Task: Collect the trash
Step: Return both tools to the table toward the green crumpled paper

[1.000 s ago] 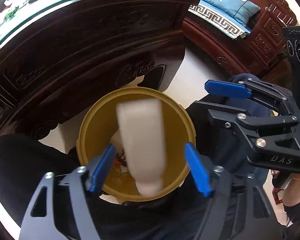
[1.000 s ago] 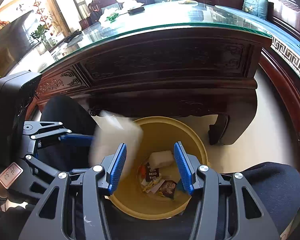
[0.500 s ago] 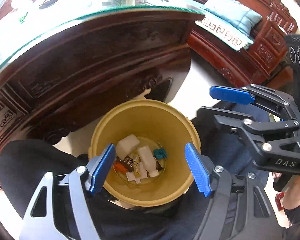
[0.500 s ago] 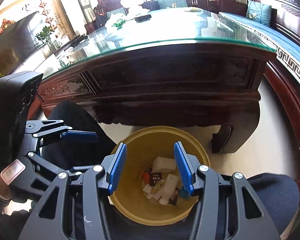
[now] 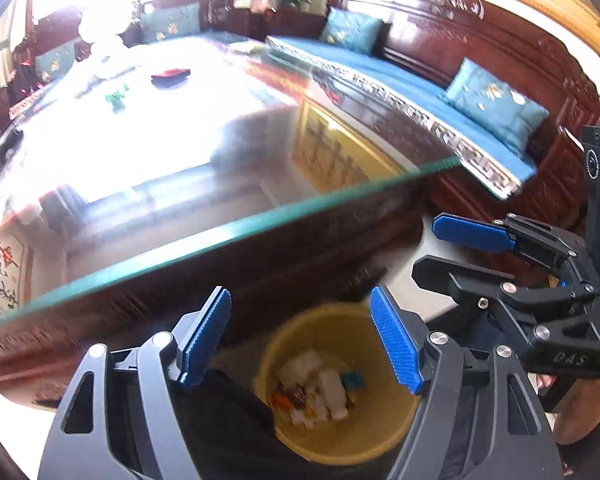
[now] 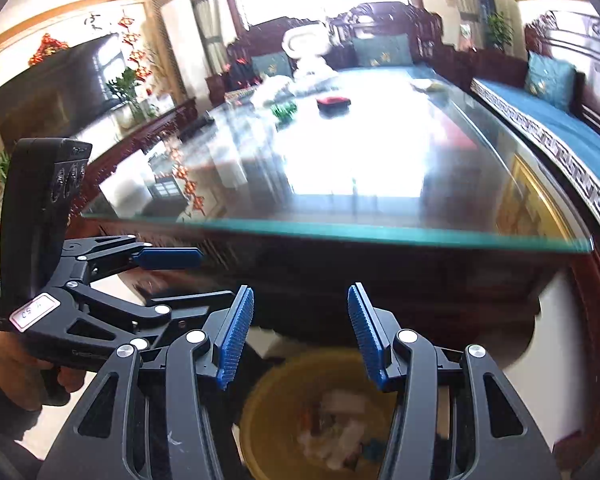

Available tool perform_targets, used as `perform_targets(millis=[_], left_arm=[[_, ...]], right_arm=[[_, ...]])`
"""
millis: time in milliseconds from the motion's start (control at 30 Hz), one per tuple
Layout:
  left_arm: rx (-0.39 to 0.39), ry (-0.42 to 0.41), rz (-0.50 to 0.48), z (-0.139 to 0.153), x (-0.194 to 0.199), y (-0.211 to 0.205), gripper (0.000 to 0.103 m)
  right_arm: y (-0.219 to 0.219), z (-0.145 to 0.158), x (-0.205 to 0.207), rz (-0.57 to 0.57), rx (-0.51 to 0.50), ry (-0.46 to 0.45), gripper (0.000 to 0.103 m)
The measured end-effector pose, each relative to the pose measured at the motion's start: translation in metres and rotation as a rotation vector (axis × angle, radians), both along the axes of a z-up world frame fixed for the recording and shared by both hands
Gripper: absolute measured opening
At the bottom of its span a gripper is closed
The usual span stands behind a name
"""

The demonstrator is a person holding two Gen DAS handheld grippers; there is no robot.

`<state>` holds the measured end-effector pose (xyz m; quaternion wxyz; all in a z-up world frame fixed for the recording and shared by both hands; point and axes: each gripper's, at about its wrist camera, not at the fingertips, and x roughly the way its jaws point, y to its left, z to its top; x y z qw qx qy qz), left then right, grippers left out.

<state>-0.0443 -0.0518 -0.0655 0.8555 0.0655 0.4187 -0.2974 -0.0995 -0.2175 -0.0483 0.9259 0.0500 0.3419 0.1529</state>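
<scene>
A yellow bin (image 5: 380,440) stands on the floor below me, against the table's dark wooden side. Inside lies mixed trash (image 5: 320,388): white bottles, wrappers and a teal scrap. My left gripper (image 5: 300,294) hangs open above the bin with nothing between its blue pads. To its right, my right gripper (image 5: 436,248) is also open and empty. In the right wrist view the bin (image 6: 268,400) and its trash (image 6: 340,428) are blurred below the open right gripper (image 6: 300,292). The left gripper (image 6: 196,276) shows at the left there.
A glass-topped dark wooden table (image 5: 180,140) fills the view ahead. On it lie a red and black item (image 6: 333,102) and a small green thing (image 6: 284,110). A carved sofa with blue cushions (image 5: 420,84) runs along the right. Dark-trousered legs (image 5: 228,420) flank the bin.
A white bottle that was falling between the left jaws has landed in the bin. Both grippers have risen and tilted up, so the table top has come into view and the bin sits lower.
</scene>
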Motion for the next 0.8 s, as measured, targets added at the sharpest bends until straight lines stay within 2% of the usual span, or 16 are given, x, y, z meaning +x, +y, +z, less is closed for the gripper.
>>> perform_targets(millis=[233,367,800], left_arm=[[-0.05,-0.051,0.081,0.037,0.056,0.015,0.074],[-0.059,-0.068,0.119,0.049,0.093,0.021,0.074],[-0.043,-0.026,0.215,0.035,0.204,0.04,0.074]], right_arm=[[0.015,0.04,0.06,0.03,0.002,-0.068,0.049],[0.018,0.052,0.095,0.037,0.02,-0.076,0.049],[0.035,0.037,0.209,0.069,0.032,-0.022,0.049]])
